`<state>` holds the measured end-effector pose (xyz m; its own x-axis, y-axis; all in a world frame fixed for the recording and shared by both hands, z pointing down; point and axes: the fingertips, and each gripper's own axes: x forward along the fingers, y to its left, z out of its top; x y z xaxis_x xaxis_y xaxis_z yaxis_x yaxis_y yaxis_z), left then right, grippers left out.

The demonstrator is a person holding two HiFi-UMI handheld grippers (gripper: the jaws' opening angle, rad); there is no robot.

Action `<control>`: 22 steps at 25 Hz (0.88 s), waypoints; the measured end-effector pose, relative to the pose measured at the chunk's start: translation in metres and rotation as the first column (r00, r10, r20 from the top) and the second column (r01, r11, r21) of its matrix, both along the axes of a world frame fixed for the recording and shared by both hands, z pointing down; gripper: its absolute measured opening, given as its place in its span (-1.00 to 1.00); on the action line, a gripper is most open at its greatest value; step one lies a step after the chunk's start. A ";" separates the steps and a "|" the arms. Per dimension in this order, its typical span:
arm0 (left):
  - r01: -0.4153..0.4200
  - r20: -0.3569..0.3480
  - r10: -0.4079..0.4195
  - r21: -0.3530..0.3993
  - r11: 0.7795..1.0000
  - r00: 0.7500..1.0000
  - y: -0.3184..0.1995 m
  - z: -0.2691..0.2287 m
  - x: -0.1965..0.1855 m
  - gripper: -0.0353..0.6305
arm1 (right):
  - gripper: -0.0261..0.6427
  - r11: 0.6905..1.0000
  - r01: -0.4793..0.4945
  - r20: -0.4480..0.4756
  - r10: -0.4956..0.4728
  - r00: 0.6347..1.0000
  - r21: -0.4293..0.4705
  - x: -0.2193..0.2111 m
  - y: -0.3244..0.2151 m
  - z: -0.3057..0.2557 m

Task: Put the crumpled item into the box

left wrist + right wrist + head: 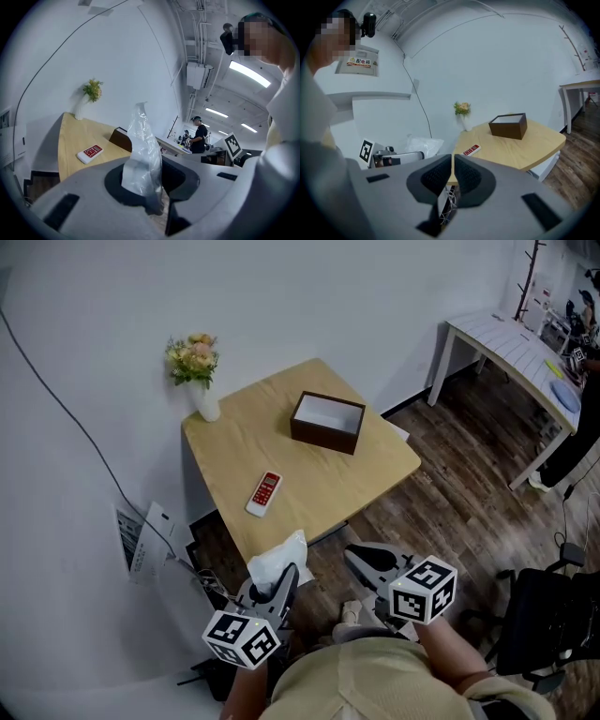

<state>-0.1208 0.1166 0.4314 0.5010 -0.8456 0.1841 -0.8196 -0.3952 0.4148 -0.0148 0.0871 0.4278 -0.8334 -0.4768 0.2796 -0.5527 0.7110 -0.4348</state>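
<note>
Clamping the crumpled item in the left hand-held gripper, right hand-held gripper fully closed, empty

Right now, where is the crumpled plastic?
The crumpled plastic sits low, left of centre in the head view, pinched in the left gripper, off the near edge of the table, nearest the remote.

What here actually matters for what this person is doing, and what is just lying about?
Part of the job:
- crumpled plastic wrapper, pinched in the left claw
- dark box, open, on the table

Just lying about:
- remote
- vase of flowers
- right claw, shut and empty
</note>
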 end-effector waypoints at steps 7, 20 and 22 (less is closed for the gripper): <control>0.027 0.009 -0.027 0.002 1.000 1.000 -0.038 -0.003 0.010 -0.65 | -0.83 0.998 0.055 0.004 -0.055 0.998 0.004 0.000 -0.032 -0.004; 0.013 0.012 -0.013 -0.013 1.000 1.000 -0.084 0.003 0.032 -0.65 | -0.83 0.999 0.025 0.002 -0.025 1.000 -0.021 0.023 -0.070 0.007; 0.009 0.018 -0.009 -0.012 1.000 1.000 -0.092 0.002 0.031 -0.65 | -0.83 0.999 0.024 0.001 -0.024 1.000 -0.024 0.021 -0.076 0.007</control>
<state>-0.0902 0.0243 0.4336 0.4902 -0.8476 0.2034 -0.8304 -0.3831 0.4046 0.0061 0.0113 0.4345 -0.8448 -0.4495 0.2904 -0.5351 0.7137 -0.4520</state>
